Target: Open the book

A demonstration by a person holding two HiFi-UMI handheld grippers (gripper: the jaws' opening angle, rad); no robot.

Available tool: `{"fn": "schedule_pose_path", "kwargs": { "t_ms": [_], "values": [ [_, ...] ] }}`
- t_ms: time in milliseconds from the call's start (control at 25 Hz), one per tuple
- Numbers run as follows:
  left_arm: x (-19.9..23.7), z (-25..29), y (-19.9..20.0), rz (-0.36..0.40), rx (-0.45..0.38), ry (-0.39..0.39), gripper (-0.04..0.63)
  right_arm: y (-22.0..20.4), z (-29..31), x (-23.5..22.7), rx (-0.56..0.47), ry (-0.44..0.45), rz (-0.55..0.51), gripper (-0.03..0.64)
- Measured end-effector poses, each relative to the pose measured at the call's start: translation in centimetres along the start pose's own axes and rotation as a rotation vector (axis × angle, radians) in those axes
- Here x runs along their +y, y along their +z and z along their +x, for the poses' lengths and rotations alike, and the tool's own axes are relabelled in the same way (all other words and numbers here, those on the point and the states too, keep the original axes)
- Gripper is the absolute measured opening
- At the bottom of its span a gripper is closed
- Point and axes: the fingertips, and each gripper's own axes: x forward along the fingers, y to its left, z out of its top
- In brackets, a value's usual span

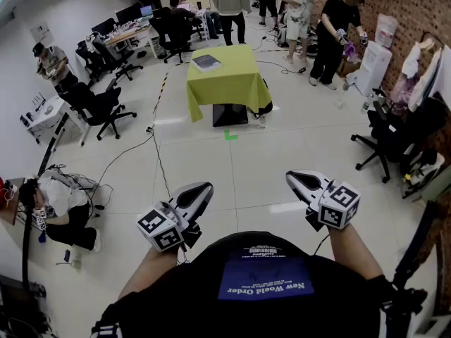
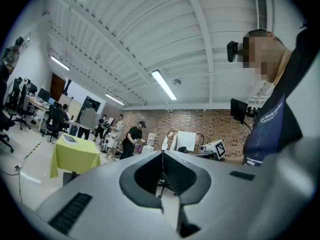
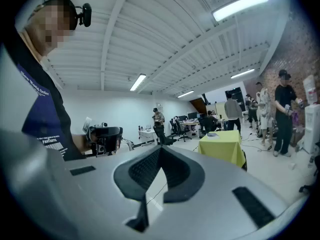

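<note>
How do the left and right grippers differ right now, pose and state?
Lean: in the head view the left gripper angles toward the right, the right gripper toward the left, so their tips converge.
Height: the left gripper sits lower in that picture than the right gripper.
Shared: both have their jaws shut on nothing, and both are well short of the green table where the book lies.
</note>
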Motion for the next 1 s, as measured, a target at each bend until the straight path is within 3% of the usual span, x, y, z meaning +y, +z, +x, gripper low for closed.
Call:
{"fn": "schedule_pose_path", "kwargs": {
  "t_ms": [240,480,800,1000],
  "values": [
    [-3.1,5.0,-1.4,-0.016,0.012,-0.034,0.006,-1.1,-4.2,-2.9,0.038,-0.004,-0.030,-0.012],
    [-3.2,6.4,-3.0,-0.025,0.043,-0.051,0.006,-2.5,-3.5,-3.9,0.058,0.022,-0.035,-0.012],
    [3.5,6.5,-1.7,-0.048,0.011,-0.064,0.006,-1.8,2.8,-5.2,0.088,0.033,-0.068,-0.012],
    [11.7,4.4,1.4,-0.048,-0.010,-0.088,0.006,1.5,10.9,-5.7,0.053,-0.002,-0.069,-0.012]
  ]
}}
